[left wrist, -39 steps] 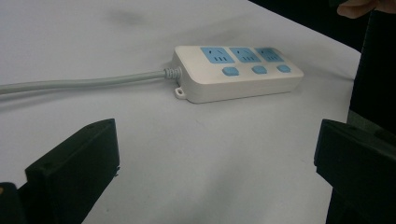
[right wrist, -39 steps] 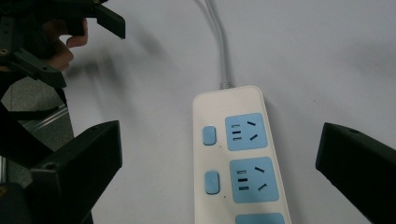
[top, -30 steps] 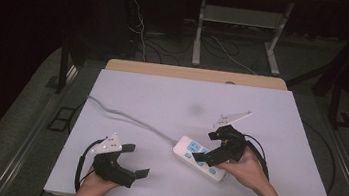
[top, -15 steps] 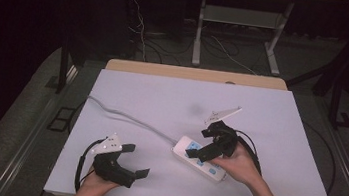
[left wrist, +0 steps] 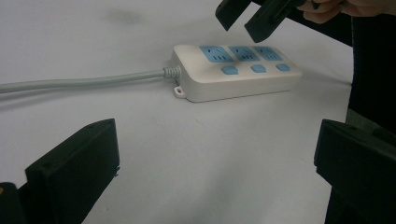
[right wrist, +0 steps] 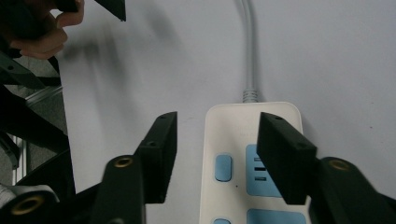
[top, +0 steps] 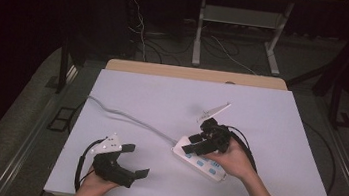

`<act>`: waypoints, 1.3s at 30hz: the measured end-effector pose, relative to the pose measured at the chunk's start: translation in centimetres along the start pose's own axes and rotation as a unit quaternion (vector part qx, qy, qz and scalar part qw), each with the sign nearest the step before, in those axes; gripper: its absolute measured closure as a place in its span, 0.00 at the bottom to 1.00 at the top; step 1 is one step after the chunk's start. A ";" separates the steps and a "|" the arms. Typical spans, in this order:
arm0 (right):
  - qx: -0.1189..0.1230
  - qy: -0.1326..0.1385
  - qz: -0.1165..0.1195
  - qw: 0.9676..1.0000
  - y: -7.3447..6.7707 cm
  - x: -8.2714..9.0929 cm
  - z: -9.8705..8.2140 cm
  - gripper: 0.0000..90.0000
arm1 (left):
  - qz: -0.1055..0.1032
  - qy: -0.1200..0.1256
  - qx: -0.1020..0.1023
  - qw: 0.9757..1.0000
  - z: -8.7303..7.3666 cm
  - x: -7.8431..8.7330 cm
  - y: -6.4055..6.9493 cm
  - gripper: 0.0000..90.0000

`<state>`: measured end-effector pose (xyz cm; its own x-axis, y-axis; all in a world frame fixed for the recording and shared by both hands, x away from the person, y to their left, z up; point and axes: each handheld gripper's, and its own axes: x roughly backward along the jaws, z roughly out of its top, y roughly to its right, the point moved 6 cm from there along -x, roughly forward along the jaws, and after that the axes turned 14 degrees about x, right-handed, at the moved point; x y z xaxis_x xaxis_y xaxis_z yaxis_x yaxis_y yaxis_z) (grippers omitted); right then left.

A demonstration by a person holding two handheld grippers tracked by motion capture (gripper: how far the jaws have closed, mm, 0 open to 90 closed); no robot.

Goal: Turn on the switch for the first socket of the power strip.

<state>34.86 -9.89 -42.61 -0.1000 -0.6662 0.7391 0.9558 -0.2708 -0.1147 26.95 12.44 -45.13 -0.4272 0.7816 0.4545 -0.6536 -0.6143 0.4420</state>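
Note:
A white power strip with blue sockets and buttons lies on the white table, right of centre. Its grey cable runs off to the back left. My right gripper hovers open over the strip's cable end. In the right gripper view the right gripper has one jaw above the strip and the other above the bare table beside it. My left gripper stands open near the front left edge, nothing between its jaws. The left gripper faces the strip from a distance.
The white tabletop has a wooden strip along its far edge. Behind it stand the metal legs of a desk with loose cables on the dark floor. A black cable trails from the right gripper.
My right gripper has shifted a little to the left along the strip, toward its cable end. The left gripper has stayed in place.

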 end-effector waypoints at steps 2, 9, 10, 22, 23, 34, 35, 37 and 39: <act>-0.001 -0.005 0.010 1.000 0.1 -0.2 -0.1 0.67 | 0.000 -0.001 0.000 1.000 0.0 0.0 0.0 0.00; -0.007 -0.025 0.024 0.999 0.5 -1.1 -0.6 0.85 | 0.000 0.000 0.001 1.000 0.0 0.0 0.0 0.00; -0.008 -0.028 0.025 0.999 0.6 -1.2 -0.7 0.87 | 0.000 0.000 0.000 1.000 0.0 0.0 -0.1 0.00; -0.011 -0.052 0.034 0.998 0.9 -2.1 -1.2 0.99 | 0.001 0.000 0.000 1.000 0.0 0.0 -0.1 0.00; -0.012 -0.053 0.035 0.998 0.8 -2.2 -1.2 0.99 | 0.001 -0.001 0.001 1.000 0.0 0.0 -0.1 0.00; -0.010 -0.059 0.037 0.998 0.7 -2.5 -1.6 0.99 | 0.002 -0.001 0.002 1.000 0.0 0.0 -0.2 0.00; -0.011 -0.059 0.037 0.998 0.7 -2.5 -1.6 0.99 | 0.002 -0.001 0.002 1.000 0.0 0.0 -0.2 0.00; -0.010 -0.057 0.035 0.998 0.6 -2.5 -1.6 0.99 | 0.002 -0.001 0.002 1.000 0.0 0.0 -0.2 0.00; -0.009 -0.056 0.034 0.998 0.6 -2.5 -1.6 0.99 | 0.001 0.000 0.002 1.000 0.0 0.0 -0.2 0.00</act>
<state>35.22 -9.56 -45.59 -0.0030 -0.6013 0.7990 0.9541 -0.2411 -0.1779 27.06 12.53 -45.18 -0.4281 0.7807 0.4552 -0.6507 -0.6158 0.4443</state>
